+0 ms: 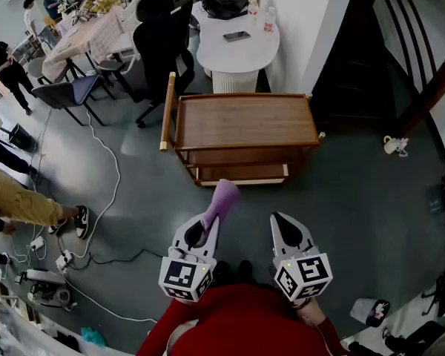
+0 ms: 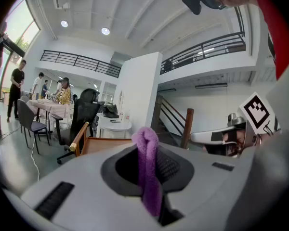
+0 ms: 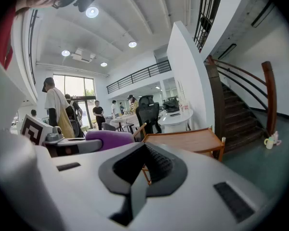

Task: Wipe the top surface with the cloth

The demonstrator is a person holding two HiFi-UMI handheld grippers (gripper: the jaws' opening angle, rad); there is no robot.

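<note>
A wooden cart (image 1: 245, 121) with a bare flat top stands on the grey floor ahead of me, and its top also shows in the left gripper view (image 2: 100, 144) and the right gripper view (image 3: 183, 139). My left gripper (image 1: 208, 223) is shut on a purple cloth (image 1: 222, 197), which sticks out of the jaws toward the cart. Seen along the jaws, the cloth (image 2: 147, 170) is pinched upright. My right gripper (image 1: 283, 225) is shut and holds nothing. It hovers beside the left one, short of the cart. Both are held over the floor, clear of the cart.
A white round table (image 1: 237, 49) and black office chairs (image 1: 163, 35) stand behind the cart. Cables (image 1: 107, 199) trail across the floor at left, where people stand. A dark staircase (image 1: 386, 58) rises at right, with a small cup-like object (image 1: 394, 145) on the floor.
</note>
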